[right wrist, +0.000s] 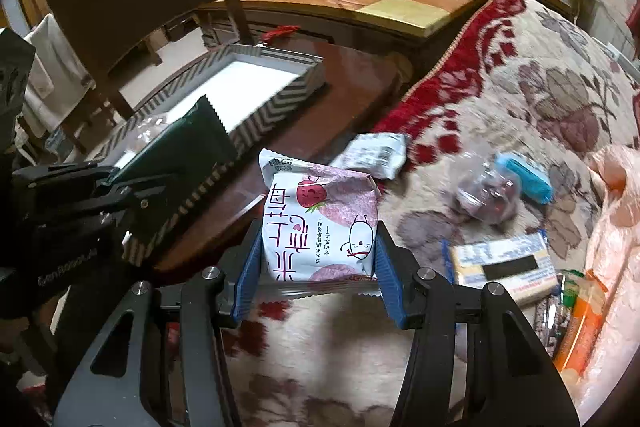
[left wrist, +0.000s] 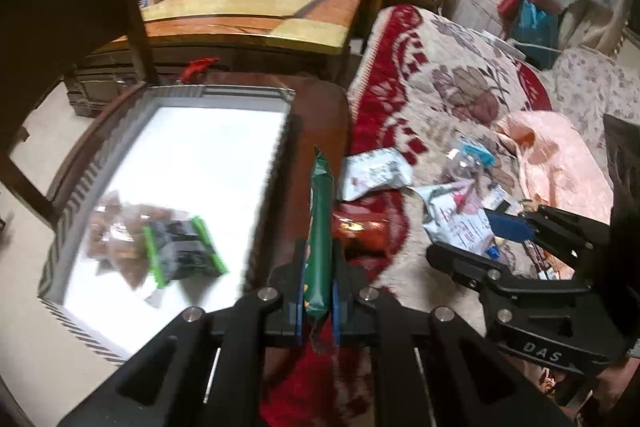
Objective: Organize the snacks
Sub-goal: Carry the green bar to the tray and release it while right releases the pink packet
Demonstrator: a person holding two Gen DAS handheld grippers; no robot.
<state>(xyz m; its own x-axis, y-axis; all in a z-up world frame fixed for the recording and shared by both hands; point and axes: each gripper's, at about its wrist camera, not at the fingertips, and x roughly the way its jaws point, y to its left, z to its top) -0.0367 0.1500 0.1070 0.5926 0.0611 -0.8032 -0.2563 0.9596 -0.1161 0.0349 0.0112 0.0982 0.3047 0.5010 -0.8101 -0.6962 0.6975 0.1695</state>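
The green snack packet (left wrist: 319, 227) stands edge-on, pinched between the nearly closed pads of the left gripper (left wrist: 318, 291), above the dark tabletop (left wrist: 320, 115) beside the right wall of the striped box (left wrist: 68, 211). Inside the box, near its front left corner, lie a black-and-green packet (left wrist: 184, 251) and a clear bag of brown snacks (left wrist: 116, 227). The right gripper (right wrist: 316, 259), about half spread, clamps the white-and-pink pouch (right wrist: 320, 223) over the floral blanket (right wrist: 520, 99), where other snacks lie scattered.
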